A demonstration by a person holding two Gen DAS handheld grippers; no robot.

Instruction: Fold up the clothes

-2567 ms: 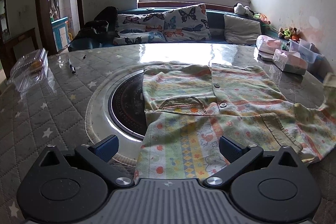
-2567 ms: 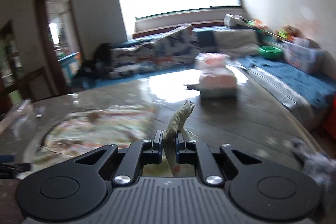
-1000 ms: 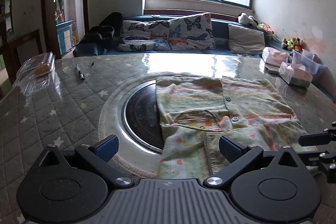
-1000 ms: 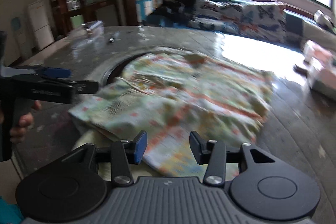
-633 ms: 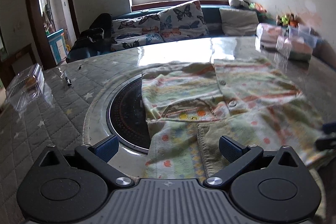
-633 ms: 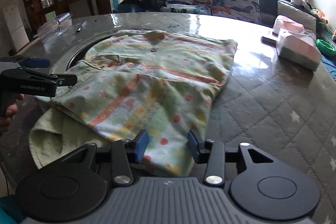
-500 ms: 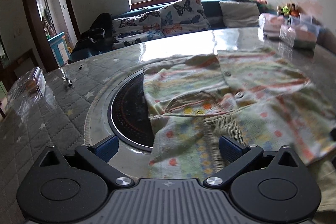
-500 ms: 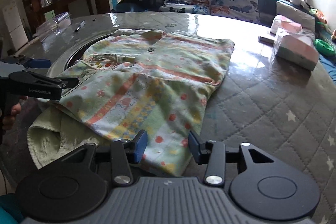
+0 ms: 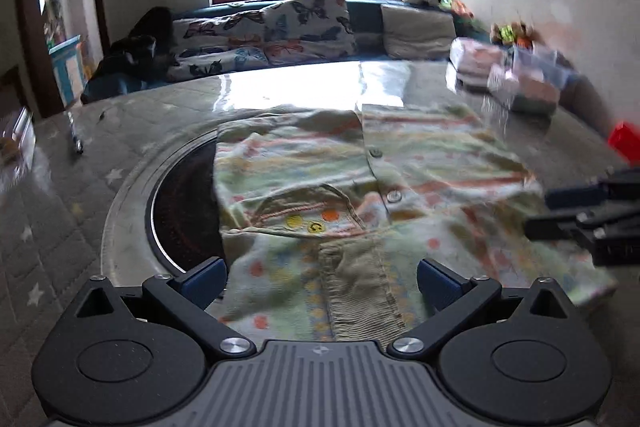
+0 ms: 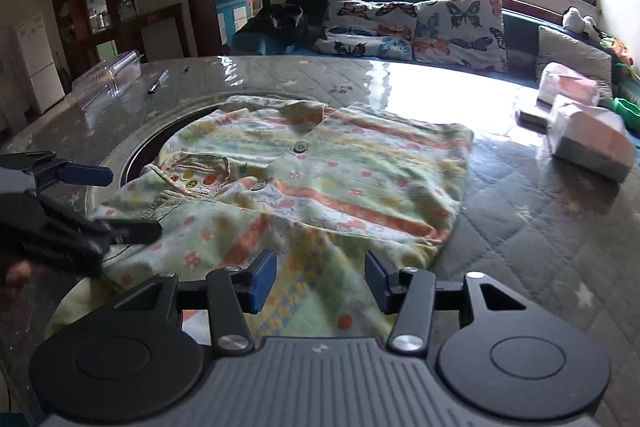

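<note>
I saw bare worktop [image 10: 540, 227] right of the shirt [image 10: 320, 179]; tissue packs [image 10: 592, 139] blocked the far-right edge.

Black tongs [image 10: 320, 281], blue pads [image 10: 262, 279], 2 silver screws, ribbed grey housing.

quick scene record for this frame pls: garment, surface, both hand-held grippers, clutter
garment: patterned button shirt, spread flat, partly folded, one sleeve laid across the front
surface: round quilted table, shirt partly over its dark centre disc
left hand-held gripper: open, over the shirt's near edge, nothing gripped
right hand-held gripper: open, jaws just been opening, over the shirt's near hem with cloth below them, not pinched
clutter: tissue packs to the right, pen and clear box to the left
</note>
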